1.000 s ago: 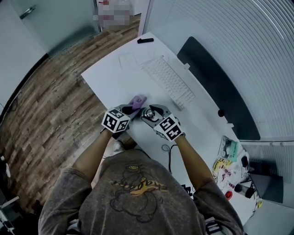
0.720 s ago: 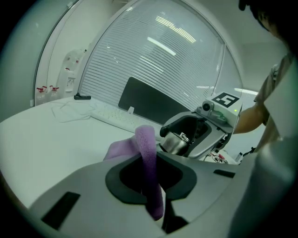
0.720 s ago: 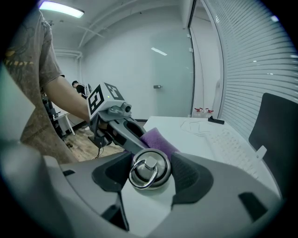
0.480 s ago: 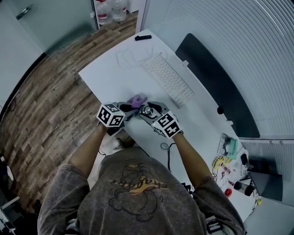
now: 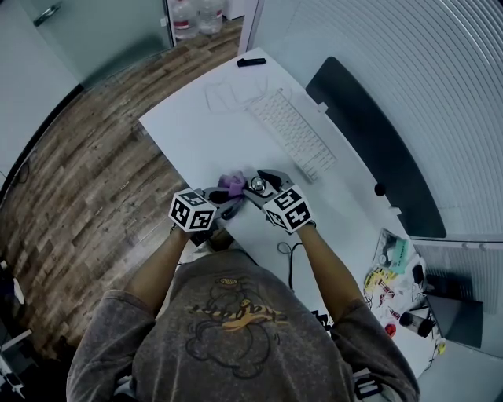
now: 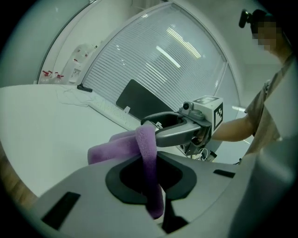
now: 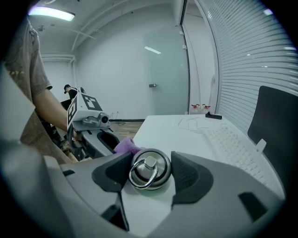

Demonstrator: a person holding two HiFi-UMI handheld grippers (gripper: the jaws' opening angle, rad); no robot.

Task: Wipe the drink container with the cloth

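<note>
Sliding closer, the left gripper [image 6: 150,179] (jaws pinched on the purple cloth [image 6: 118,148]) has it just beside the drink container [image 7: 150,168], which the right gripper [image 7: 148,176] clamps near the desk [image 5: 196,133] edge; wiping seems under way.

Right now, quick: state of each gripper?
Left gripper: closed, holding the purple cloth.
Right gripper: closed on the drink container, jaws clamped on either side of its steel lid.

Cool muted indoor light, bright ceiling strip [image 7: 51,14] overhead, glare streaks across blinds [image 6: 153,65], strong fisheye bending, dark vignetted corners, blurred near foreground.
</note>
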